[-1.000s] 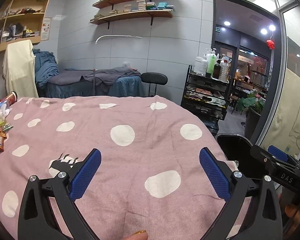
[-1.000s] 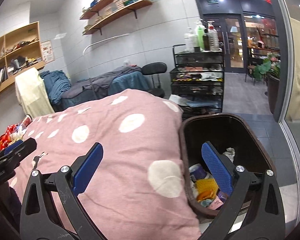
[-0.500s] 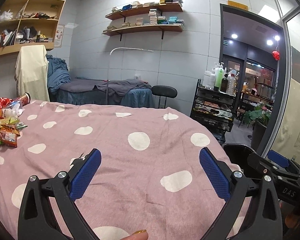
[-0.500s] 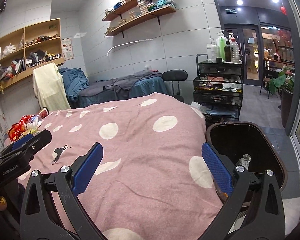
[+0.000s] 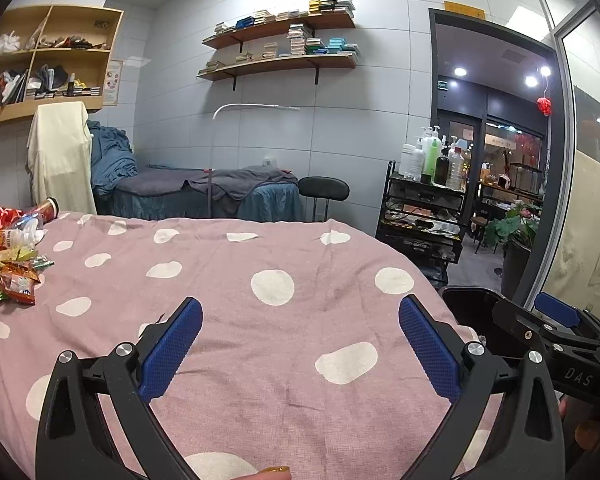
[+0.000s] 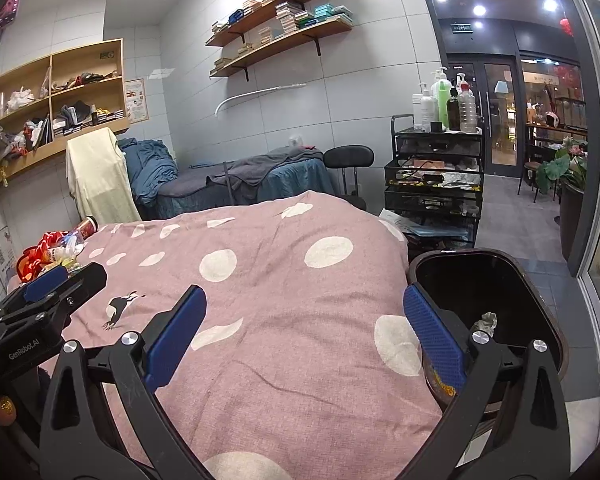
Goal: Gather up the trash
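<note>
A pink polka-dot bedspread (image 5: 284,312) filled most of both views, with a dark trash bin (image 6: 496,280) standing just off its right edge. The remaining trash pile (image 5: 14,256) — snack wrappers, a red ribbon, a bottle and a red can — lay at the far left of the bed, well apart from the bin. The left gripper (image 5: 300,340) hung above the spread with its jaws wide and nothing between them; the right gripper (image 6: 304,332) was equally wide and empty, its right finger overlapping the bin's rim in the picture.

The step in hand looked like a return to the pile. To do it well, the nearer left gripper should probably travel low across the spread, settle on a single wrapper at the pile's edge, and close without catching the fabric.

Compared with a second earlier, the right gripper had pulled back from over the bin, and the left wrist view had swung left, showing more of the pile.
</note>
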A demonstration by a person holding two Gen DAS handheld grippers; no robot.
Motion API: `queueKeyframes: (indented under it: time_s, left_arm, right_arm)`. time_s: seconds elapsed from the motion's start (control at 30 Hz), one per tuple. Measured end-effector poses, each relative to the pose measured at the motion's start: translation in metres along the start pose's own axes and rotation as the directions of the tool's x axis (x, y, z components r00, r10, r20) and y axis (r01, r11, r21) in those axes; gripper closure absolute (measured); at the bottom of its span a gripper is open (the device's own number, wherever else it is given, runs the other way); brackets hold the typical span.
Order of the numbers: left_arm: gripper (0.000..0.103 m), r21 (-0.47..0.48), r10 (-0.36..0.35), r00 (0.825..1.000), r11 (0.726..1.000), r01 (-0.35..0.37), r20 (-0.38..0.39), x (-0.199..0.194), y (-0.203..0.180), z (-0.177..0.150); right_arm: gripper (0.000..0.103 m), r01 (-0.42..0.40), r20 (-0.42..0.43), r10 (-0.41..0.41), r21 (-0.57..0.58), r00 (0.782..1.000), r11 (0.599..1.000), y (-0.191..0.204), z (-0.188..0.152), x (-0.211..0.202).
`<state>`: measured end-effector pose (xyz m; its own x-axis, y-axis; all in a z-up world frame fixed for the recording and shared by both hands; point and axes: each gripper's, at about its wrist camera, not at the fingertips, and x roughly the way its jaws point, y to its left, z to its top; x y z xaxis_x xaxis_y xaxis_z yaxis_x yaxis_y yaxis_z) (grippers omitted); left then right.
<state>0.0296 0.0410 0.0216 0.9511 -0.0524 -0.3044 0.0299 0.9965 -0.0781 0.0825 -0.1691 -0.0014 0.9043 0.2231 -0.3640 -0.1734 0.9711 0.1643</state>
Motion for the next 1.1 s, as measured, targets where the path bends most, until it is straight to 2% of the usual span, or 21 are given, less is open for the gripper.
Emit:
queueKeyframes:
  time_s: [1.1]
  left_arm:
    - [0.005, 0.007, 0.008, 1.0, 1.0, -0.008, 0.005, -0.0008, -0.0001, 0.0014]
  right_arm:
    - [0.006, -0.001, -0.008, 0.001, 0.006, 1.0, 1.0, -0.0021, -0.0002, 0.0042]
